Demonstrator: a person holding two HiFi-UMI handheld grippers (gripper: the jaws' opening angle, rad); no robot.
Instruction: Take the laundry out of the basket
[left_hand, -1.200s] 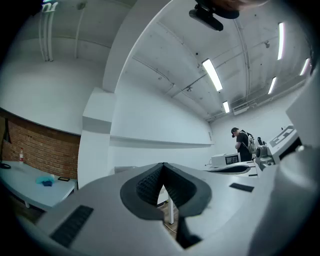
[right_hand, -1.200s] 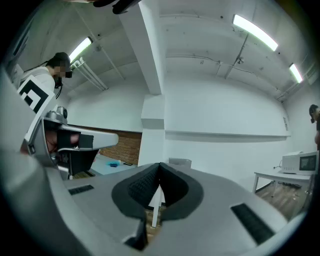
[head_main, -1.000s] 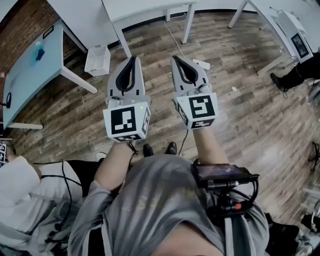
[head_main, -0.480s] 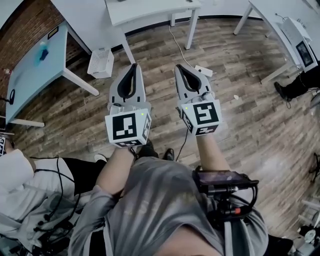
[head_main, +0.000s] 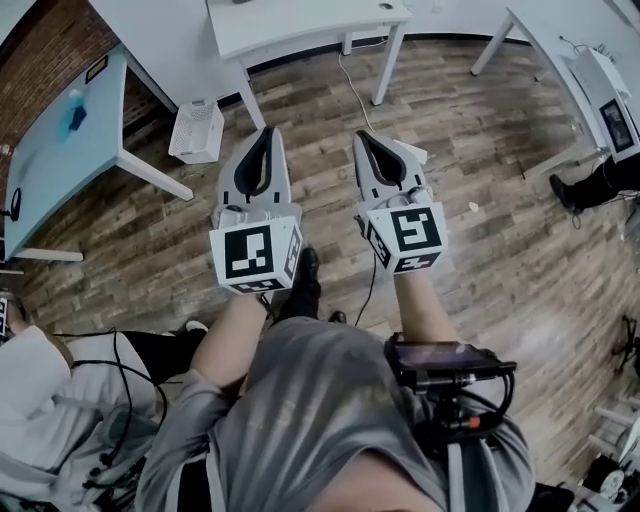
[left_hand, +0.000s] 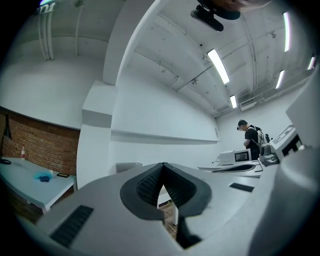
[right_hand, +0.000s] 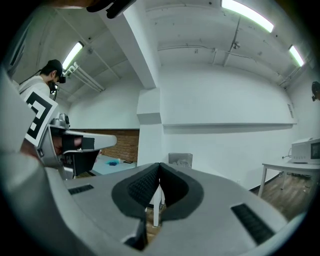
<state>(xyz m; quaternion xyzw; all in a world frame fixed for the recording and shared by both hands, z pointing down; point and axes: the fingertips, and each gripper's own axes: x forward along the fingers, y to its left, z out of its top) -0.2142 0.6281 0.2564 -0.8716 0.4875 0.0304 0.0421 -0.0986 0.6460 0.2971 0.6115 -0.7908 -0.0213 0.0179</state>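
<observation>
You hold both grippers out in front of you, side by side over the wood floor (head_main: 480, 150), in the middle of the head view. The left gripper (head_main: 264, 130) has its jaws pressed together with nothing between them; its own view shows the dark ribbed pads (left_hand: 150, 182) meeting at a seam, with only the room beyond. The right gripper (head_main: 362, 134) is the same: its jaws are closed tip to tip and empty, and its pads (right_hand: 145, 184) touch along their front edge.

The laundry basket (head_main: 197, 128) stands on the floor in the upper left of the head view, well apart from both grippers and above and left of the left one. It sits between a leg of the white counter (head_main: 300, 20) at the top of the frame and the pale blue counter (head_main: 60, 140) at the left edge. You cannot tell from here what lies inside it.

A cable (head_main: 352, 85) runs across the floor under the white counter. Your dark shoe (head_main: 303, 285) shows just below the left gripper's marker cube (head_main: 254, 256).
</observation>
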